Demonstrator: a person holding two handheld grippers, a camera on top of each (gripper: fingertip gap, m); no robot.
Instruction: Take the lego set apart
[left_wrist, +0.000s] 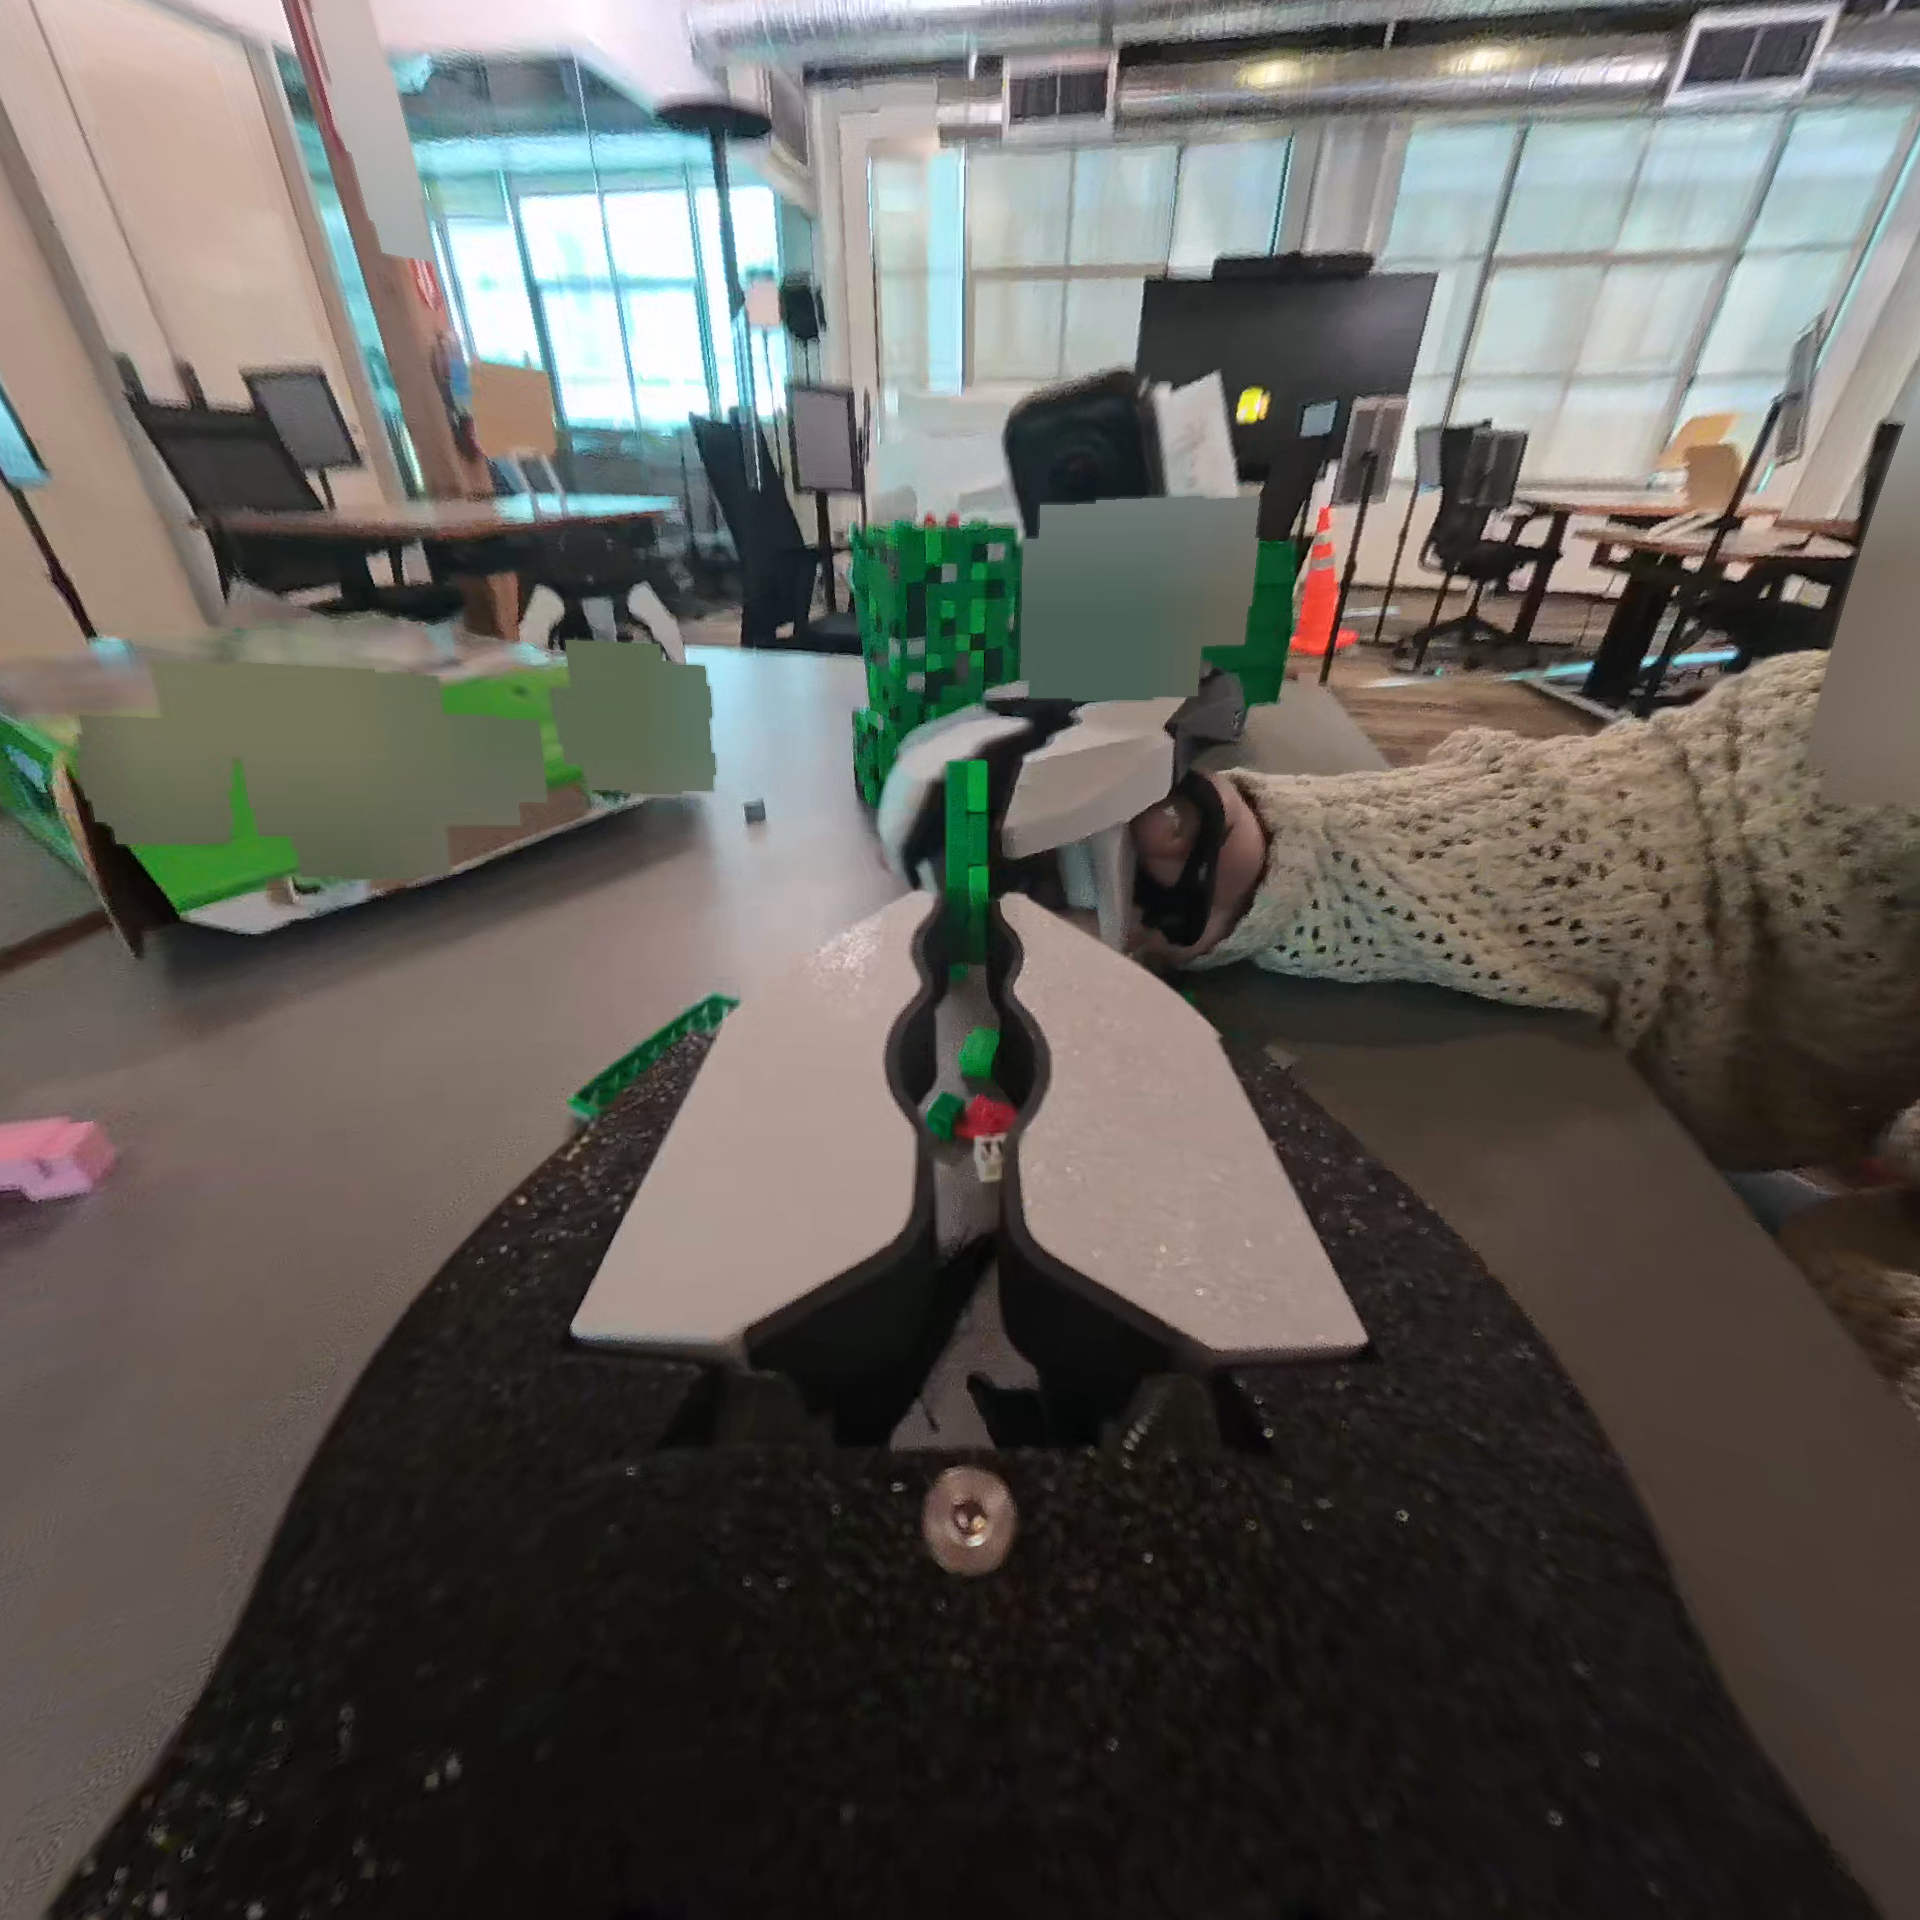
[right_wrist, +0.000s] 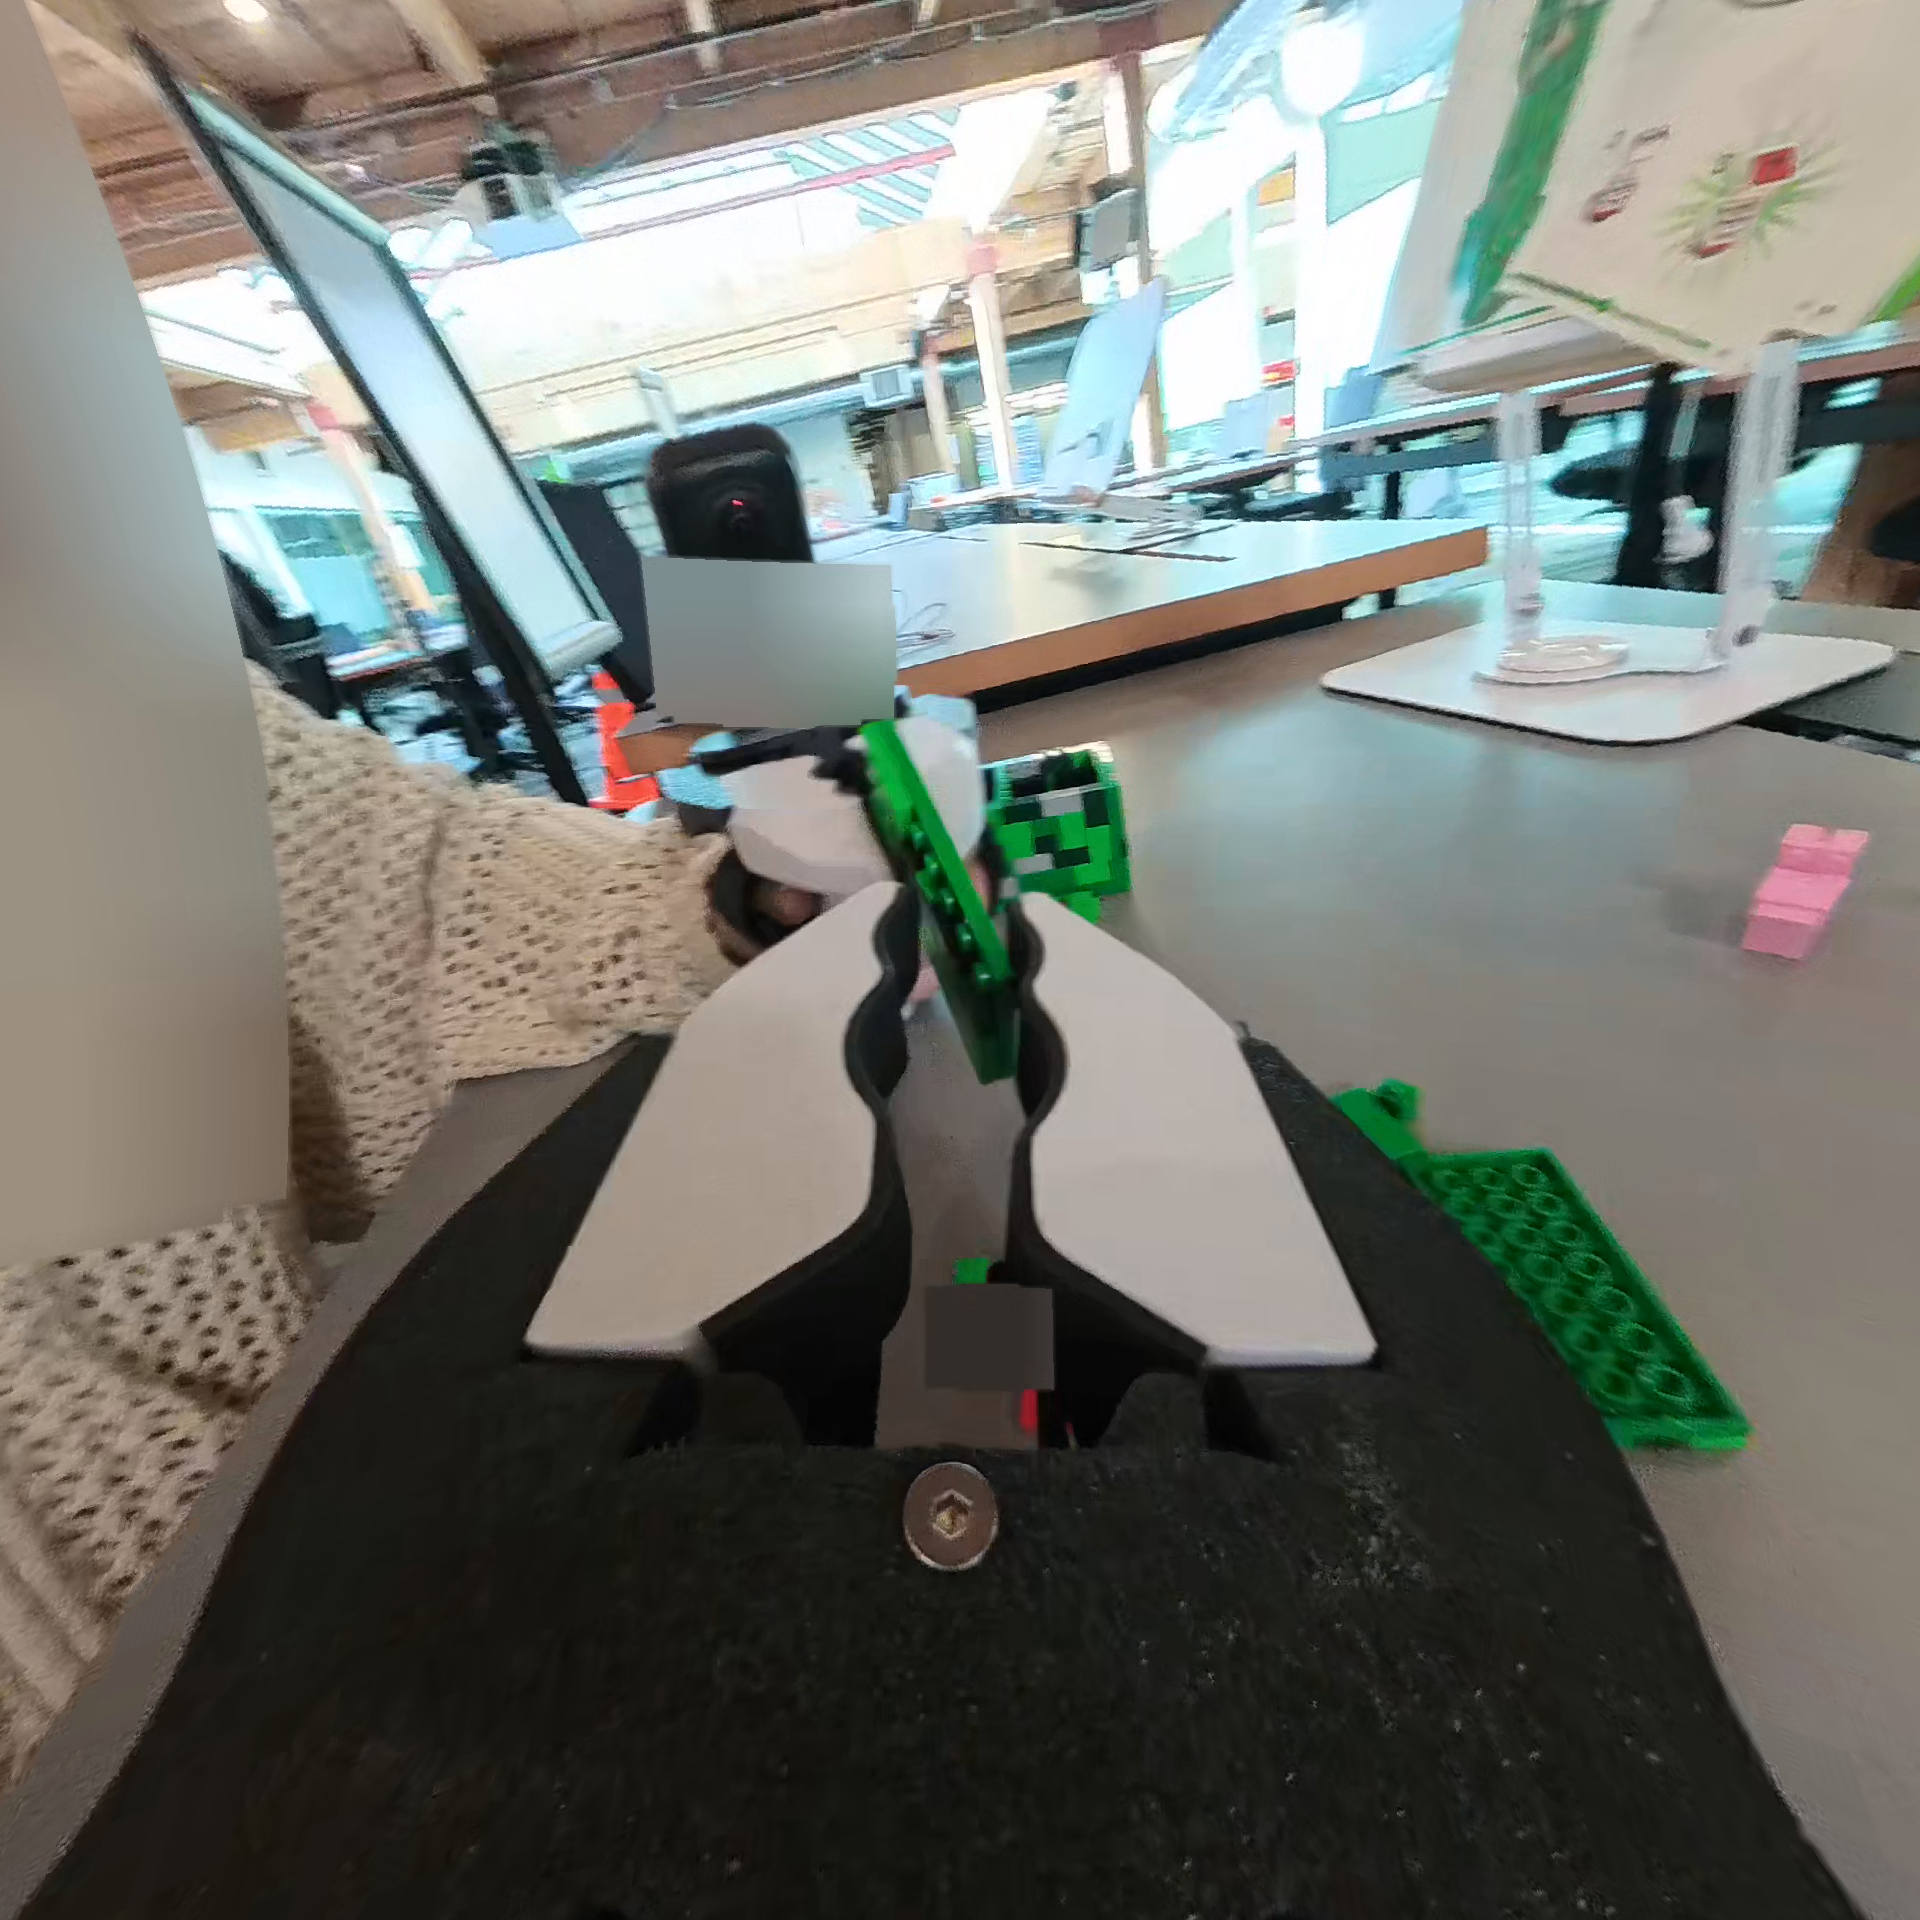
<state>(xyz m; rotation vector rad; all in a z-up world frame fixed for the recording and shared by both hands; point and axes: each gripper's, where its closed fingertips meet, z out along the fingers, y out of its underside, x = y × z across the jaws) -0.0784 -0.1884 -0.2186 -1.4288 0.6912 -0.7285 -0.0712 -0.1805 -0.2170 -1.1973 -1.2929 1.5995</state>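
A narrow green lego plate piece stands edge-on between both grippers above the grey table. My left gripper is shut on its near end. My right gripper faces it and is shut on the far end. In the right wrist view the plate is tilted with its studs showing, held in my right gripper, with my left gripper clamped on its upper end. The green and black lego tower stands behind and also shows in the right wrist view.
Loose small green bricks and a red brick lie under my left fingers. A flat green plate and a pink figure lie on the table. A box sits at left. A white booklet stand is far right. A knitted sleeve rests on the table. My two grippers' fingertips are within a few centimetres of each other.
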